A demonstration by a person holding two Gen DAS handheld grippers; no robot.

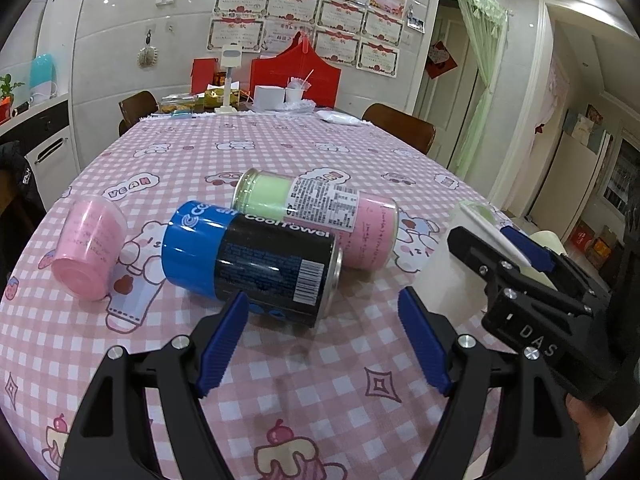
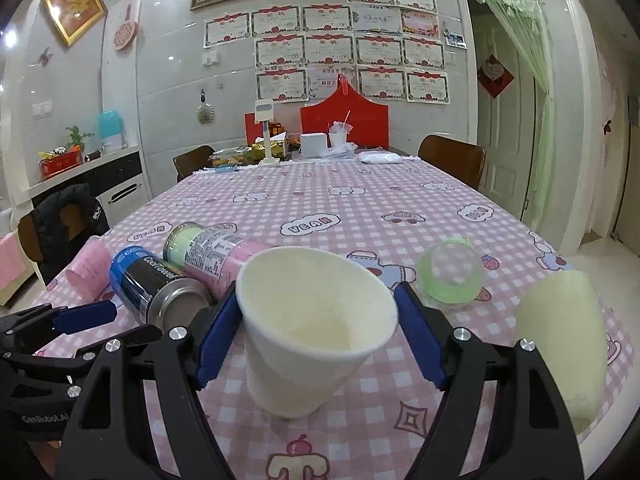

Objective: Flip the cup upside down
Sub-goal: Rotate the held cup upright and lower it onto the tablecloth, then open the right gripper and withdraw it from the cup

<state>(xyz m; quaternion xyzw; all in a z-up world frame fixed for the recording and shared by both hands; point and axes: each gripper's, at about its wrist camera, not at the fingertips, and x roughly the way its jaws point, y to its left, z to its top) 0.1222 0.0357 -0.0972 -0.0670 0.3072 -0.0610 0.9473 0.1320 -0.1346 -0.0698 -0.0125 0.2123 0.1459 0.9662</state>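
Observation:
A white paper cup (image 2: 308, 328) stands upright on the pink checked tablecloth (image 2: 360, 208), mouth up. My right gripper (image 2: 318, 320) is open with its blue pads on either side of the cup's upper wall; the left pad (image 2: 218, 336) touches or nearly touches, while the right pad (image 2: 420, 336) stands a little apart. In the left wrist view the cup (image 1: 452, 276) is partly hidden behind the right gripper (image 1: 516, 260). My left gripper (image 1: 320, 340) is open and empty, low over the cloth just in front of the blue can.
A blue and black can (image 1: 252, 264), a pink and green can (image 1: 320, 216) and a pink cup (image 1: 90, 248) lie on their sides at left. A clear green lid (image 2: 450, 276) and a pale cylinder (image 2: 564, 344) lie at right. Clutter, red boxes and chairs are at the far end.

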